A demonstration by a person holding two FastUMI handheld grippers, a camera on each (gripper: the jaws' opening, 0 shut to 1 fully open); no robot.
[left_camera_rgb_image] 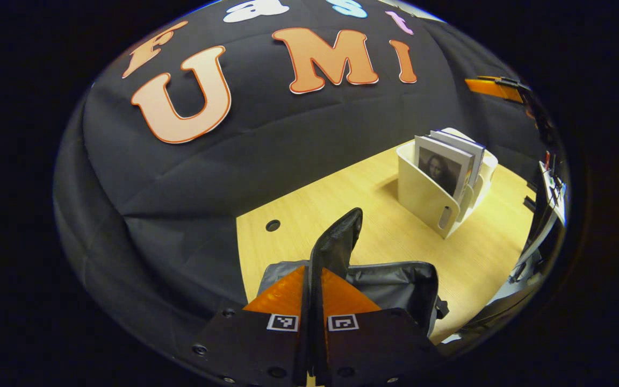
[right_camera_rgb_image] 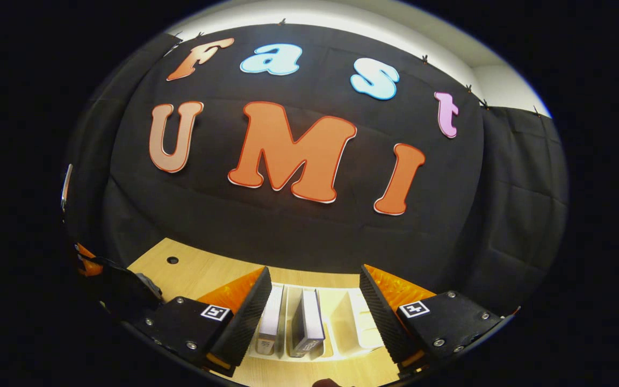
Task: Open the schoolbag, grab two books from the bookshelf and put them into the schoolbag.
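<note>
The left gripper [left_camera_rgb_image: 336, 236] is clenched on the black fabric edge of the open grey schoolbag [left_camera_rgb_image: 395, 285] on the wooden table [left_camera_rgb_image: 374, 215], while the right gripper [right_camera_rgb_image: 314, 306], released wide, hovers over two upright books [right_camera_rgb_image: 309, 320] in the white slotted bookshelf [right_camera_rgb_image: 350, 328].

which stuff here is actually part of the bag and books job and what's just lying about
Part of the job:
- schoolbag, dark grey, on the table, its flap pinched in the left gripper
- books standing in the white bookshelf
- right gripper, open above the books

Just there:
- wooden table with a round cable hole
</note>
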